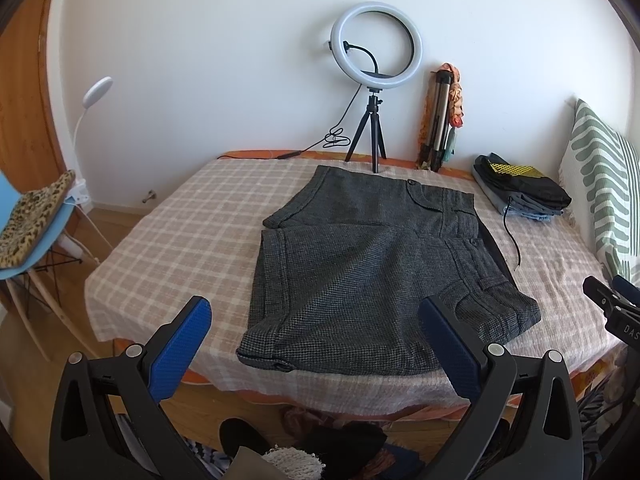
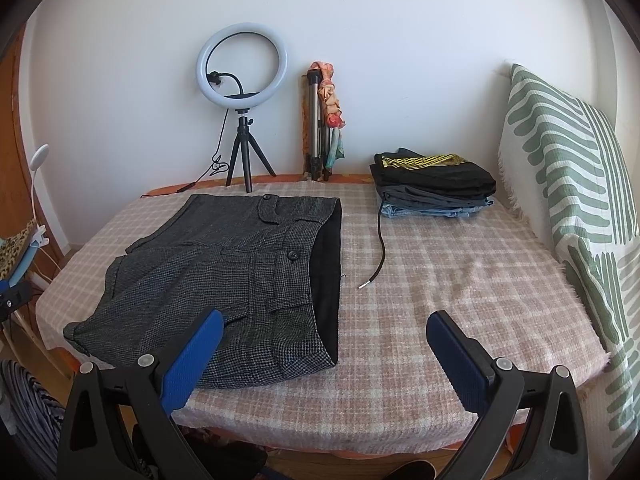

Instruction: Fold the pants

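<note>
The shorts (image 1: 372, 264) are laid flat on the bed (image 2: 460, 280), ahead of and between the spread fingers of the left gripper (image 1: 316, 344), and ahead-left of the right gripper (image 2: 324, 352), likewise spread and empty.

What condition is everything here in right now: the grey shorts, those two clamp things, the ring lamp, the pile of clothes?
Grey shorts: spread flat on the bed, not yet folded, waistband open.
Left hand-held gripper: open, holding nothing.
Right hand-held gripper: open, holding nothing.
Ring lamp: upright on its tripod; lit or not, I cannot tell.
Pile of clothes: folded and stacked.
Black drawstring: trailing loose from the pile.
</note>
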Tool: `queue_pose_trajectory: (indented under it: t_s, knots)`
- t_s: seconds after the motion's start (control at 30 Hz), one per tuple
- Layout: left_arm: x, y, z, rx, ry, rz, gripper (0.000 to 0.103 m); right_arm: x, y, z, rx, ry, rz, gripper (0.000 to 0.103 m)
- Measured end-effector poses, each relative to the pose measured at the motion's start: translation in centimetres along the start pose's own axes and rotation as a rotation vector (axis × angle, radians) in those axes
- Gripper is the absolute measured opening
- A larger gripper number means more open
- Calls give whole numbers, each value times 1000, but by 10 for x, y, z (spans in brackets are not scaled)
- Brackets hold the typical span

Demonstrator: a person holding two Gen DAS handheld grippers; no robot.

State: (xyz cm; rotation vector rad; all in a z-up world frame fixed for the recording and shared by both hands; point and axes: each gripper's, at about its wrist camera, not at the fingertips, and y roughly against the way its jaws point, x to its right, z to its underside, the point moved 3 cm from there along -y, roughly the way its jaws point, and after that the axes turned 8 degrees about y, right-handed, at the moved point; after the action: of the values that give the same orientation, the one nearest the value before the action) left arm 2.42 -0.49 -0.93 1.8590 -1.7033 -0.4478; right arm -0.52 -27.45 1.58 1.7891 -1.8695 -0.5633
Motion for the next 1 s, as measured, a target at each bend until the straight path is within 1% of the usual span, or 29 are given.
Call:
queue_pose_trajectory:
  t_s: [1.0]
  knots:
    - [1,-6,4,-19,-9,1,103,-2,-3,3,-9,-3,-4,103]
